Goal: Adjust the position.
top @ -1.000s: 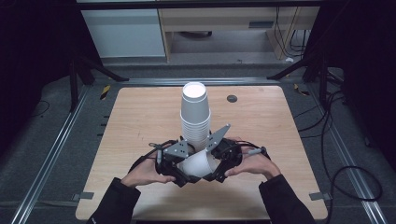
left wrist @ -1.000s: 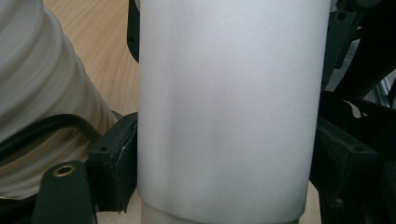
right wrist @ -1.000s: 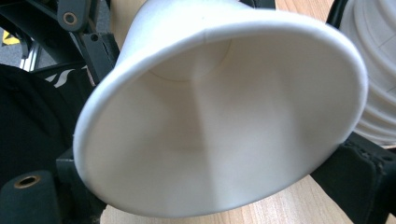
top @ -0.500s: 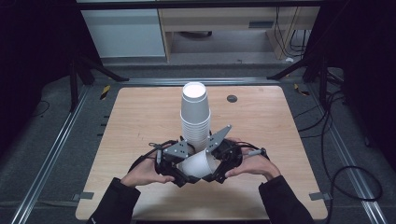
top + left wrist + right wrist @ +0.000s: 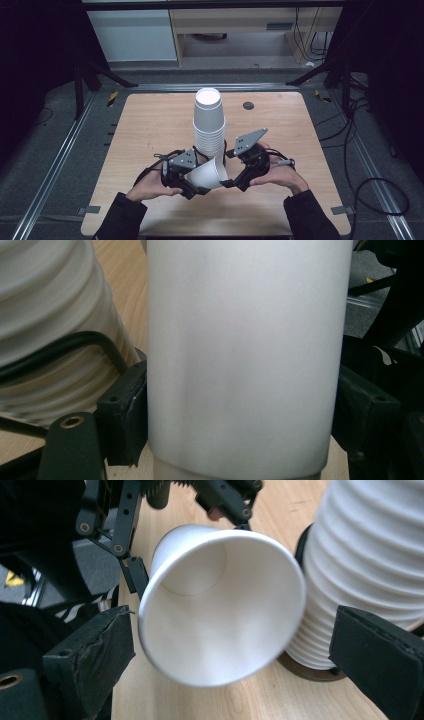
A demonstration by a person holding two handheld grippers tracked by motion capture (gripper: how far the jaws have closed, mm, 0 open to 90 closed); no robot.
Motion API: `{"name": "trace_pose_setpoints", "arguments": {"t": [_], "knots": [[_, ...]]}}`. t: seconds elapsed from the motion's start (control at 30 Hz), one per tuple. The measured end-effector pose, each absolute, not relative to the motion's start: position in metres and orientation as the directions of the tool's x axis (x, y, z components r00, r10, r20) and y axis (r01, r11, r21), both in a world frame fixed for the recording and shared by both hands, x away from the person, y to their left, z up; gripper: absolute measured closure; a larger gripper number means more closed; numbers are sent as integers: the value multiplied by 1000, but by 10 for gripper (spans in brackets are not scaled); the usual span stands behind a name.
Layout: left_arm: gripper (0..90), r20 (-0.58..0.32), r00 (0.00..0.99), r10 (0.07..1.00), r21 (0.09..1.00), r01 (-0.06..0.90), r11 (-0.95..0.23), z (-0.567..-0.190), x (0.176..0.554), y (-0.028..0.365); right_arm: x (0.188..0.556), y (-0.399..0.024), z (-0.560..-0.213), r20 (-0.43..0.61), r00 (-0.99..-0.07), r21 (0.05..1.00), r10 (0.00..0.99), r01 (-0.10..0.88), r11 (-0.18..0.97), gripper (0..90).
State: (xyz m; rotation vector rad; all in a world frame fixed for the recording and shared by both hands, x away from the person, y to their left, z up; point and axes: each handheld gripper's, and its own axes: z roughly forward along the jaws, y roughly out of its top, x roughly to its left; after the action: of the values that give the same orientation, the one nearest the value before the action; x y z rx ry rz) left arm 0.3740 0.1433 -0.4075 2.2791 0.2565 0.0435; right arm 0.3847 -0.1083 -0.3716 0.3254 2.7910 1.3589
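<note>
My left tool clamps the single paper cup lying sideways just above the desk, touching the cup stack; my right tool has just been opening, its pads off the rim. The thin wall could crush under the clamp, or the cup could nudge and topple the stack. I can read no writing or brand.

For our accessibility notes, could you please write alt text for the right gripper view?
A white paper cup lies on its side, open mouth toward the camera, gripped at its base by the left gripper. The right gripper has open jaws beside its rim; a stack of cups stands right.
</note>
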Motion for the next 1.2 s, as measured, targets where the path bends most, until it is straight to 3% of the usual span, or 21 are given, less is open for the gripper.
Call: {"name": "trace_pose_setpoints", "arguments": {"t": [0.53, 1.2], "knots": [[206, -94, 952, 292, 860, 225, -457, -415, 362, 161, 370, -135, -389, 116, -951, 850, 286, 244, 467, 40], [205, -69, 951, 301, 895, 193, -403, -427, 356, 140, 365, -136, -402, 201, -932, 882, 301, 306, 359, 37]]}}
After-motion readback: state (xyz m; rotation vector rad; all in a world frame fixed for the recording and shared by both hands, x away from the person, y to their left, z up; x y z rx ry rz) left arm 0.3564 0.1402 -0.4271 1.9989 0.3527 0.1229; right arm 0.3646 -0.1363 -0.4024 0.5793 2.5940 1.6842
